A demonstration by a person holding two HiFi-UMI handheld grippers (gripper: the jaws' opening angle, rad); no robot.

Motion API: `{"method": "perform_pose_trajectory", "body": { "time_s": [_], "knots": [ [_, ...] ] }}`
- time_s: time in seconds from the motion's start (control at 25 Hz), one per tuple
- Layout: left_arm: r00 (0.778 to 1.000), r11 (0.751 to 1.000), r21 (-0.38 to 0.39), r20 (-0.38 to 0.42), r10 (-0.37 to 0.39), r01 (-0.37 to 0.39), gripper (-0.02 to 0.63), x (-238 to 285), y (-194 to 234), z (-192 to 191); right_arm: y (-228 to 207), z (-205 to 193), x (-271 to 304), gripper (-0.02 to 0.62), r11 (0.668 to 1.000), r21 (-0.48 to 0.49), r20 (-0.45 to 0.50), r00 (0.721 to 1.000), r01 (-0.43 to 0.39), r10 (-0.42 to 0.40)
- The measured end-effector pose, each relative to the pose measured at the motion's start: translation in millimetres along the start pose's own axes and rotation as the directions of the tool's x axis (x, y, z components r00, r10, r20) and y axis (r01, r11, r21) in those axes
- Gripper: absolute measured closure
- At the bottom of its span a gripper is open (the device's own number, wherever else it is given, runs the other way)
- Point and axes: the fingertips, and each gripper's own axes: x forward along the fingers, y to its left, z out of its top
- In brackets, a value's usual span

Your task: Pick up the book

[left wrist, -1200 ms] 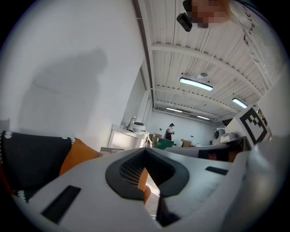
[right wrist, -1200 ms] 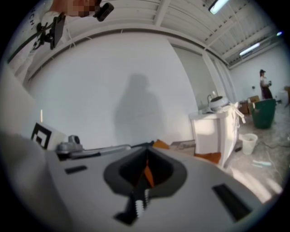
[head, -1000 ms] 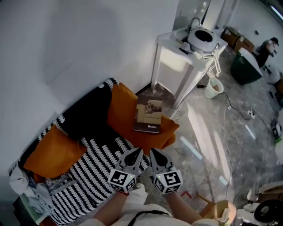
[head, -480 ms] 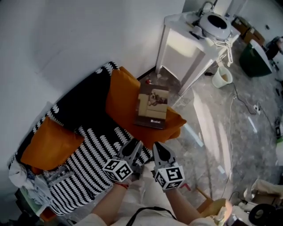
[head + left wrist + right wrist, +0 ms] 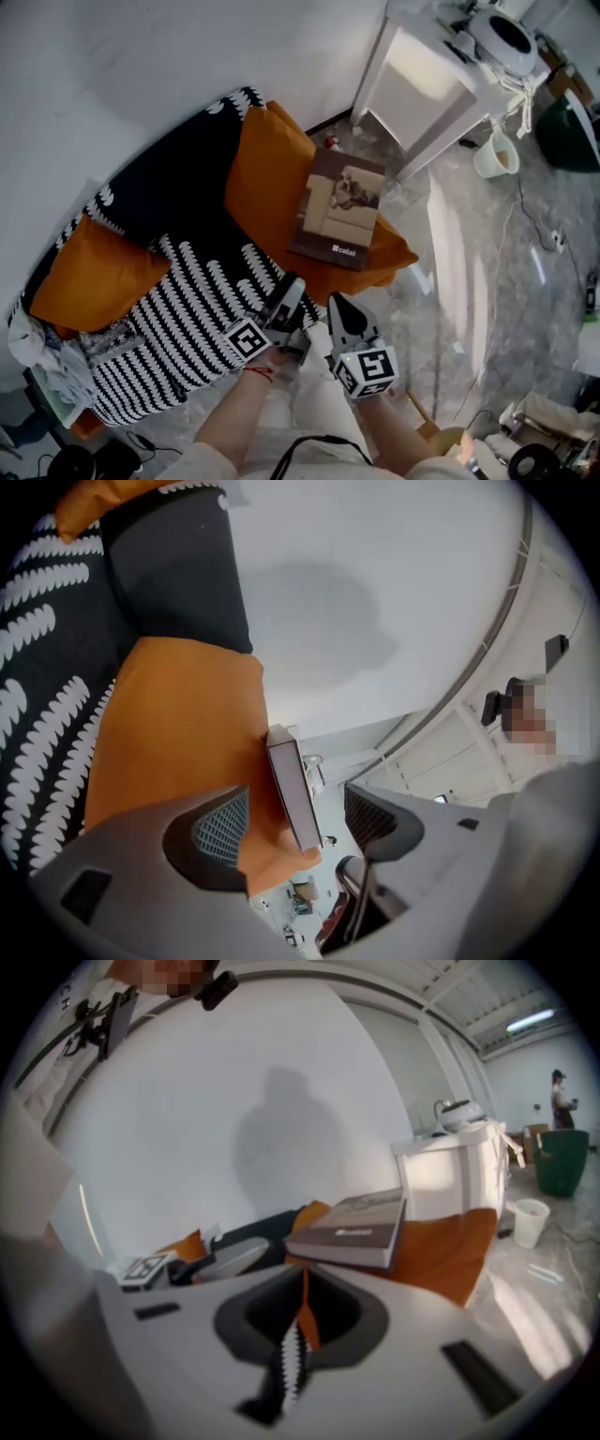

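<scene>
Book (image 5: 339,211) is showing its cover in head view, only its edge mid-frame beyond left gripper's (image 5: 295,819) just-opening, empty jaws; right gripper (image 5: 302,1283) is clenching nothing.

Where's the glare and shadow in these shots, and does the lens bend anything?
Head view: glare streaks on the glossy floor. Left gripper view: soft shadow on the white wall, fisheye corners black. Right gripper view: person-shaped shadow on that wall, ceiling lines bowed, book fairly sharp.
</scene>
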Motion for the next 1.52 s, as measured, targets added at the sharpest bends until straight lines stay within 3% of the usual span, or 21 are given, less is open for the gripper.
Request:
{"method": "perform_pose_trajectory", "body": {
  "time_s": [0.36,0.8,1.36,1.52],
  "knots": [
    [0.994,0.988,-0.105,0.031,-0.108,0.111,0.268,31.9,0.8,1.0,-4.4,-12.2,16.1,0.581,1.000,-0.009,-0.031,0.999,-0.021,0.021],
    [0.981,0.967,-0.168,0.036,-0.190,0.194,0.269,55.9,-4.2,5.9,-18.0,-6.0,21.3,0.581,1.000,-0.018,-0.015,1.000,0.012,-0.012],
    [0.988,0.963,-0.221,0.038,-0.150,0.155,0.274,67.8,8.9,8.3,-14.5,-20.2,17.6,0.581,1.000,-0.015,-0.040,0.999,0.023,-0.024],
    [0.989,0.964,-0.220,0.037,-0.146,0.151,0.366,70.6,8.8,7.2,-15.7,-27.1,12.9,0.581,0.999,-0.007,-0.044,0.999,0.031,-0.032]
  ]
}}
